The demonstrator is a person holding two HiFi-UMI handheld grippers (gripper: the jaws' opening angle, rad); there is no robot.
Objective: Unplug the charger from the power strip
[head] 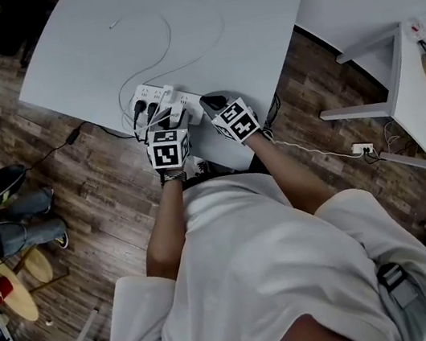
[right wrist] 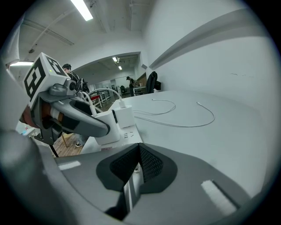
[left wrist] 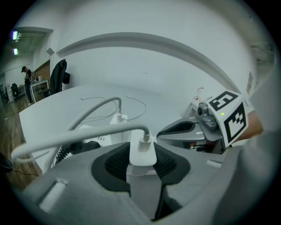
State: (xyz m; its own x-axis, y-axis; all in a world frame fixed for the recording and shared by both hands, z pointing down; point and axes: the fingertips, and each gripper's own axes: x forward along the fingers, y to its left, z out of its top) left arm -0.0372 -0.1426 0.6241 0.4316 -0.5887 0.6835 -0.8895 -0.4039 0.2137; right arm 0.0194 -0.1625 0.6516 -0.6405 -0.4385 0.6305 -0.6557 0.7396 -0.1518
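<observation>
A white power strip [head: 152, 92] lies near the front edge of the white table [head: 249, 4]. Black plugs sit at its left end and two white chargers stand in it. My left gripper [head: 177, 116] is shut on the nearer white charger [left wrist: 142, 151], whose white cable [left wrist: 79, 132] loops off to the left. The second charger [left wrist: 119, 117] stands just behind it. My right gripper [head: 214, 103] sits shut at the strip's right end [right wrist: 127, 137], with the pads [right wrist: 149, 165] meeting and nothing between them. The left gripper's finger [right wrist: 81, 119] shows in the right gripper view, against the held charger [right wrist: 104, 128].
Thin white cables [head: 171, 46] curl across the table behind the strip. A black cord [head: 68, 138] drops off the table's left edge to the wooden floor. A white side table [head: 419, 88] stands at the right, with another socket block [head: 360, 149] on the floor nearby. Someone's legs [head: 18, 224] show at the left.
</observation>
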